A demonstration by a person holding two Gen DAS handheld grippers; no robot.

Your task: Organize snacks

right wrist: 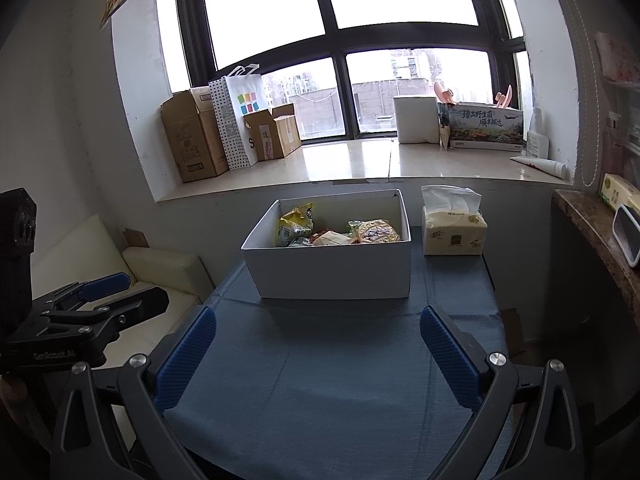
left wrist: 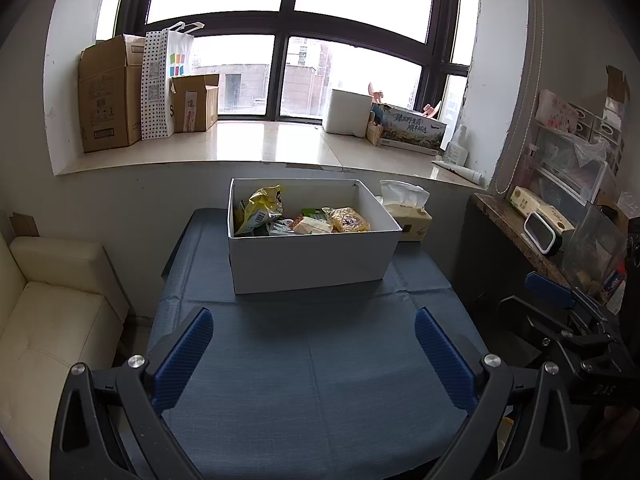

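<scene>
The snacks (left wrist: 304, 218) sit in a white box (left wrist: 308, 260) at the far middle of the worktop (left wrist: 312, 360), at 12 o'clock from both grippers. A yellow bag (left wrist: 262, 208) stands tall at the box's 9 o'clock end. A gold packet (left wrist: 348, 220) lies at the 3 o'clock end. Small flat packs fill the middle, and some are too small to name.

A tissue pack (left wrist: 408, 216) stands just beside the box at 3 o'clock. The blue cloth in front of the box is bare.

The left hand-held gripper (left wrist: 312, 344) hangs low over the cloth with its jaws wide apart and nothing in them. The right hand-held gripper (right wrist: 320, 344) is the same, jaws spread and holding nothing. Both are well apart from the box.

It looks like all the snacks are in the box, so the job may be close to done or just starting; I cannot tell which. If a snack must come out, the yellow bag is the easy one, because it sticks up highest. Come down from above, not from the side, so the box wall is not bumped. Pinch the bag near its top and squeeze softly, since it may be puffy and could crush. Lift straight up so the packs under it stay put.
</scene>
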